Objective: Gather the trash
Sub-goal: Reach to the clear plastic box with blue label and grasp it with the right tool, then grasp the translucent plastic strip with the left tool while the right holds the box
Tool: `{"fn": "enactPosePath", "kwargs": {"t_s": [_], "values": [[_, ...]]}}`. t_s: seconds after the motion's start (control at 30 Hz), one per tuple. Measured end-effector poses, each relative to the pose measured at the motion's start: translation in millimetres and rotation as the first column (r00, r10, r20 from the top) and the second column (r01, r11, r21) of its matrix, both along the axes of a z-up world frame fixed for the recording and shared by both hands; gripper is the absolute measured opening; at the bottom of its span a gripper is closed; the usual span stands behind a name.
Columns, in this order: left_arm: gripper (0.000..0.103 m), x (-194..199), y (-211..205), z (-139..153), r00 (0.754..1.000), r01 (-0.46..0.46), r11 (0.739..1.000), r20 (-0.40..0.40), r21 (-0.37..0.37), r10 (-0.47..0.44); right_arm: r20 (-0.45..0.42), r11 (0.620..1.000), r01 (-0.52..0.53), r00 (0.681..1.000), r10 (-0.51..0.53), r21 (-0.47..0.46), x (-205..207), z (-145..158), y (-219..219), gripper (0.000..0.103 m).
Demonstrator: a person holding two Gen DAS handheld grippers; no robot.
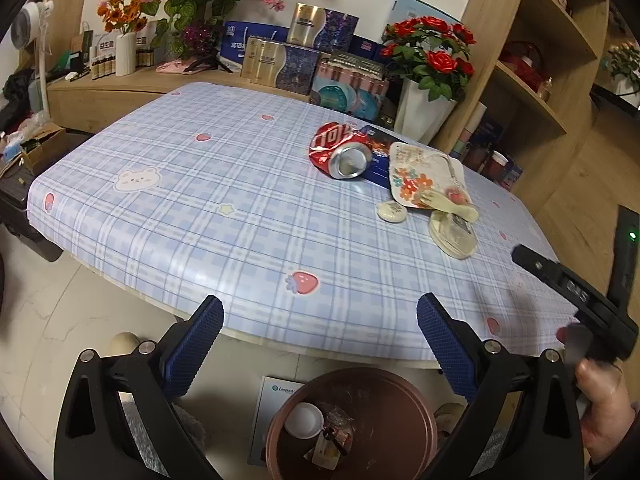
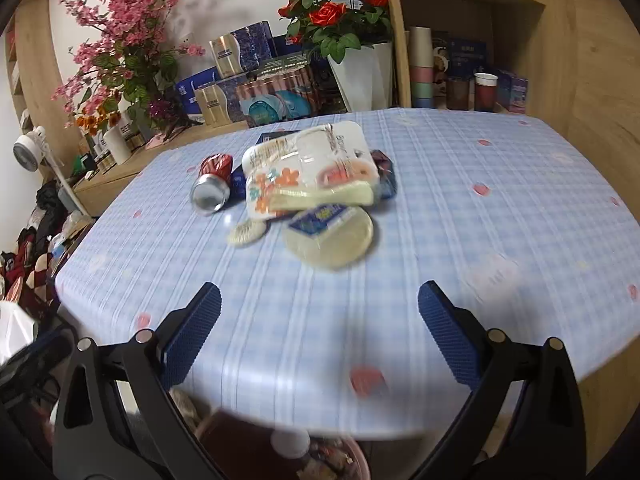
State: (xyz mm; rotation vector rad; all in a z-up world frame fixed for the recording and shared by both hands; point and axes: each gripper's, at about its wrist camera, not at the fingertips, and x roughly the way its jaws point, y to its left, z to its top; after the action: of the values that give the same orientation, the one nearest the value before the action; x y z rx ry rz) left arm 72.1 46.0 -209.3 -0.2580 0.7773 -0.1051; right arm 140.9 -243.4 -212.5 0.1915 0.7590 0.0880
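We hold both tongs spread wide, nothing between their blue pads. The left tongs hang over the near edge of the tabletop, which wears a blue plaid cloth printed with strawberries and a bear. Below them, at 6 o'clock in the left wrist view, sits a brown round bin on the floor; in it lie a white cup and some crumpled wrappers.

The trash still on the tabletop is clustered at about 1 o'clock from the left tongs. A crushed red soda can lies on its side, its silver end facing us, touching a dark blue flat box behind it. Just to the can's right lies a floral plastic package, with a pale plastic spoon resting across its near end. A small round white lid lies just beside the package at its near left, and a clear round lid lies below the spoon.

The right tongs hover above the tabletop farther in; the same cluster is at 12 o'clock from them, blurred by motion. From here the soda can lies left of the floral package, with the small white lid and the clear lid nearest us. The bin shows at 6 o'clock, its contents too blurred to tell.

At 3 o'clock in the left wrist view, our right hand grips the other tool's black handle.
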Motion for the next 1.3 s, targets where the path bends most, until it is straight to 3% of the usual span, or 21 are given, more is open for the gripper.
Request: {"fn": "enactPosePath", "kwargs": {"t_s": [0.2,0.33,0.4,0.53,0.83,1.03,1.3], "values": [[0.095,14,19,-1,0.999,-0.036,0.999,0.012,0.008,0.036,-0.058,0.999,-0.018,0.998,0.021,0.051,65,-16,8,0.096],[0.095,24,35,-4,0.998,-0.069,0.998,0.01,0.007,0.069,-0.139,0.994,0.031,0.99,-0.016,0.106,101,-34,7,0.08],[0.095,27,43,-5,0.996,-0.084,0.997,0.011,-0.003,0.084,-0.186,0.986,0.068,0.982,-0.039,0.153,114,-44,3,0.08],[0.095,31,48,-7,0.996,-0.092,0.996,0.012,-0.006,0.092,-0.243,0.989,0.1,0.967,-0.071,0.108,128,-57,7,0.08],[0.095,35,43,-11,0.997,-0.078,0.997,0.003,-0.017,0.078,-0.223,0.998,0.026,0.975,-0.011,0.062,110,-55,9,0.064],[0.095,35,31,-8,0.999,-0.049,0.999,0.008,-0.02,0.049,-0.181,0.996,-0.044,0.982,0.057,0.077,82,-42,8,0.061],[0.095,35,7,2,0.999,0.028,1.0,0.023,-0.014,-0.028,-0.115,0.989,-0.013,0.993,0.03,0.147,46,-23,-19,0.06]]}}
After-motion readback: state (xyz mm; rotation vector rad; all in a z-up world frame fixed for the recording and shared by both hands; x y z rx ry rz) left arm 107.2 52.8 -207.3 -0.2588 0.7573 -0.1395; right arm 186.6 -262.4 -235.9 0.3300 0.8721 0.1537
